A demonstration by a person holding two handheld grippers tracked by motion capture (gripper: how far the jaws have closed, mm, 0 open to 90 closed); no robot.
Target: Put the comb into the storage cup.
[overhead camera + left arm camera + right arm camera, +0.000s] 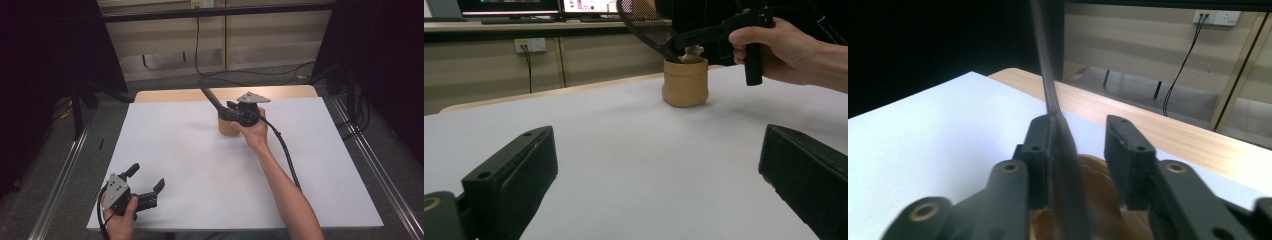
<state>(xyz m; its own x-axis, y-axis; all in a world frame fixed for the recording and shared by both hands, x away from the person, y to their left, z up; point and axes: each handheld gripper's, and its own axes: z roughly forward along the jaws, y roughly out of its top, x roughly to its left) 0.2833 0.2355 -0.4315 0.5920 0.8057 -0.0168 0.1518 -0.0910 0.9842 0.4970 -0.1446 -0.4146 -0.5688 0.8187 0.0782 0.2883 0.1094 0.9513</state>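
In the high view, a white table (200,170) is seen with a tan pot (227,125) set near its far edge. The right gripper (231,114) is held just over the pot by the right hand (254,131). A black strainer (211,99) is seen slanting up and to the left from the pot, its handle by the jaws. The left gripper (147,179) is held low at the near left corner by the left hand (120,220), well apart from the pot, with its jaws spread and nothing between them.

In the left gripper view, both black jaws are seen wide apart over bare table. Farther off, the pot (685,82) is seen upright on the table (639,165), with a pale wooden piece (693,52) sticking out of its mouth. The mesh strainer (644,22) is seen leaning out of the pot to the upper left, and the right hand (781,50) is seen holding its gripper above the rim.

In the right gripper view, the jaws are seen partly parted. The strainer handle (1050,100) lies against the left jaw, while a clear gap is left to the right jaw. The pot (1098,200) is seen right below the jaws.
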